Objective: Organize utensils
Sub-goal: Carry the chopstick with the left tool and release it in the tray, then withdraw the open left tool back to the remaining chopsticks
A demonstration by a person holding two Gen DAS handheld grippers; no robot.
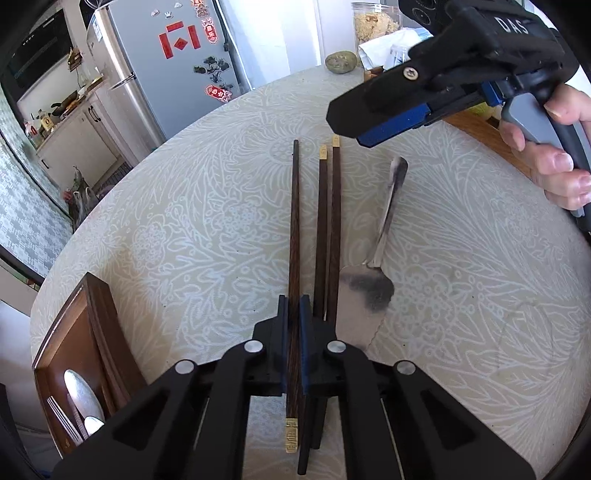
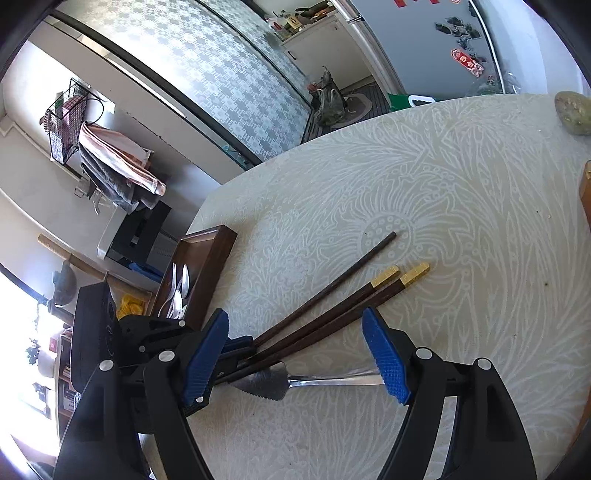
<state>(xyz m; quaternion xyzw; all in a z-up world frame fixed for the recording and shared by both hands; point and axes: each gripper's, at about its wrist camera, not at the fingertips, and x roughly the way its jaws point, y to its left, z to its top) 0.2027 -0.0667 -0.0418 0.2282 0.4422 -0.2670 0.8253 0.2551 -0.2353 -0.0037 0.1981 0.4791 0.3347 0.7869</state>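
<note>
Two hands tilted downward (left gripper (image 1: 293, 314) clamps chopstick (image 1: 294, 229)).

I see silver fridge (image 1: 147, 74) with red magnets beyond table (image 1: 184, 206); greenish stone (image 1: 340, 62) near far edge. Clear jar (image 1: 373, 22) behind it. Wire basket (image 2: 66, 118) on wall, towels (image 2: 118, 166) draped below.

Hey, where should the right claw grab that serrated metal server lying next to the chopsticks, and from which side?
Take the metal server by its narrow handle, coming down from above with the fingers across it. The handle lies clear of the chopsticks, while the wide blade lies flat against the tablecloth beside them, leaving little to pinch.
</note>
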